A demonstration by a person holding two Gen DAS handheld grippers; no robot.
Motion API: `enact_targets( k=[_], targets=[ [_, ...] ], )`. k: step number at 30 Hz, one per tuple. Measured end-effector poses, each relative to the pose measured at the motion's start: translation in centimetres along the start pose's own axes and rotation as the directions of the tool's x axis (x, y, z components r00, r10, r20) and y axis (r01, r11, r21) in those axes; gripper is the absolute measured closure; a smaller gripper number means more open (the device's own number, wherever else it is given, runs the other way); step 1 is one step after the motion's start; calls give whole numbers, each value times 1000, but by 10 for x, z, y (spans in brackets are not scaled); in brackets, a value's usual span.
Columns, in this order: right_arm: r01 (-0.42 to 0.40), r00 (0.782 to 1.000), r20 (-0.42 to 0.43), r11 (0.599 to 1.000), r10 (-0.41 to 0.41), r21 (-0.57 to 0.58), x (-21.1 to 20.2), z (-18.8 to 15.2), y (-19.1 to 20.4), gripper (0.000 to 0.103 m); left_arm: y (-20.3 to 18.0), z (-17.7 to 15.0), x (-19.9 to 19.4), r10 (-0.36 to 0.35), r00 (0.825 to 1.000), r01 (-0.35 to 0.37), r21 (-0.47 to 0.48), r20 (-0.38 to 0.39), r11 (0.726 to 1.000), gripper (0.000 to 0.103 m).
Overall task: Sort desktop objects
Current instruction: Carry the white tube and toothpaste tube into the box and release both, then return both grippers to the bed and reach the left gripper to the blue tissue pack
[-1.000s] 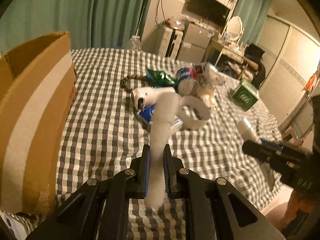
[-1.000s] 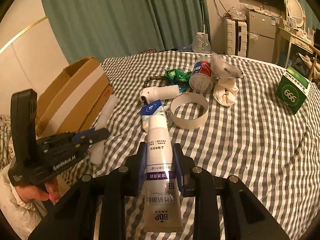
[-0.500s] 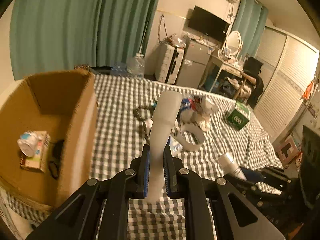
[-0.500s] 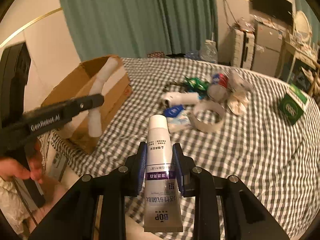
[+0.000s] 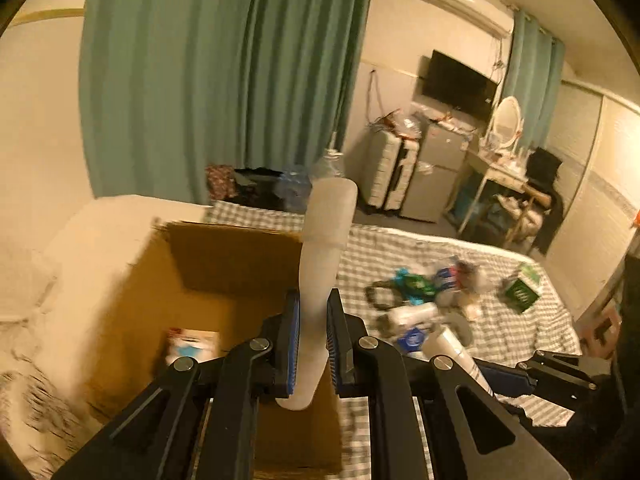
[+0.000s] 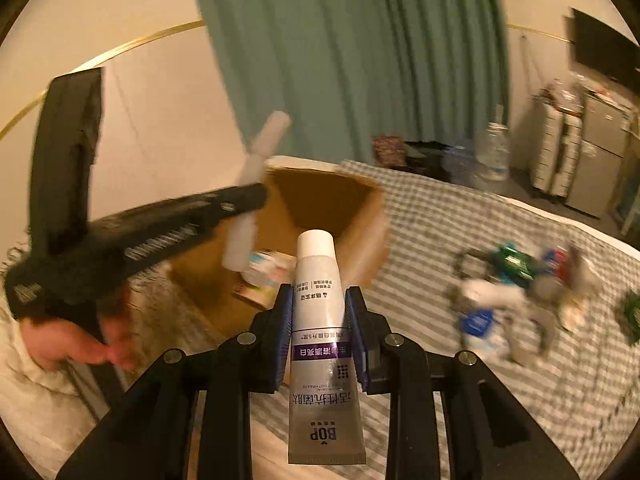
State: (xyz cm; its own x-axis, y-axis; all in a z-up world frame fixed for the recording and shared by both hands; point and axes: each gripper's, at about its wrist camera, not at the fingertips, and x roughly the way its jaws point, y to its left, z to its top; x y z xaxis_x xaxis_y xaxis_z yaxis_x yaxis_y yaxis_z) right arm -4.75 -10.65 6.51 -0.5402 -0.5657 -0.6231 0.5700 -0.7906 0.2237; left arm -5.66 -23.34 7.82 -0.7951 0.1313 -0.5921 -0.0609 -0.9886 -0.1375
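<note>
While left gripper (image 5: 311,348) hangs over open box (image 5: 224,256), fingers clamp white foam tube (image 5: 320,280) upright. Right gripper (image 6: 318,336) pinches toothpaste (image 6: 320,320), cap forward, beside box. Small carton (image 5: 192,344), maybe milk, lies inside box. Remaining clutter (image 5: 432,296) sits blurred on checked bed (image 5: 520,332).

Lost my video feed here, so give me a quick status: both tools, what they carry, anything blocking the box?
Left tool shut on white frosted tube, over open cardboard box. Right tool shut on white BOP toothpaste tube, short of box. Nothing blocking.
</note>
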Motion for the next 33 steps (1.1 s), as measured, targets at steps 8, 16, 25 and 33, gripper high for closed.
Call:
enact_targets(
  k=[8,16,25,33],
  targets=[
    [-24,994,-107,999,29,47,76,6,29,78,59,-21,23,83,993,-86,-29,-83,996,91],
    [-34,995,-93,996,42,87,93,11,18,76,93,-45,42,135,982,-144,-55,-135,988,88],
    [-43,999,0,986,44,163,71,23,-4,36,92,-52,34,215,967,-227,-79,-138,971,25],
    [103,994,13,978,-107,181,12,-9,-73,36,37,-50,25,206,974,-213,-66,-95,975,7]
  ],
)
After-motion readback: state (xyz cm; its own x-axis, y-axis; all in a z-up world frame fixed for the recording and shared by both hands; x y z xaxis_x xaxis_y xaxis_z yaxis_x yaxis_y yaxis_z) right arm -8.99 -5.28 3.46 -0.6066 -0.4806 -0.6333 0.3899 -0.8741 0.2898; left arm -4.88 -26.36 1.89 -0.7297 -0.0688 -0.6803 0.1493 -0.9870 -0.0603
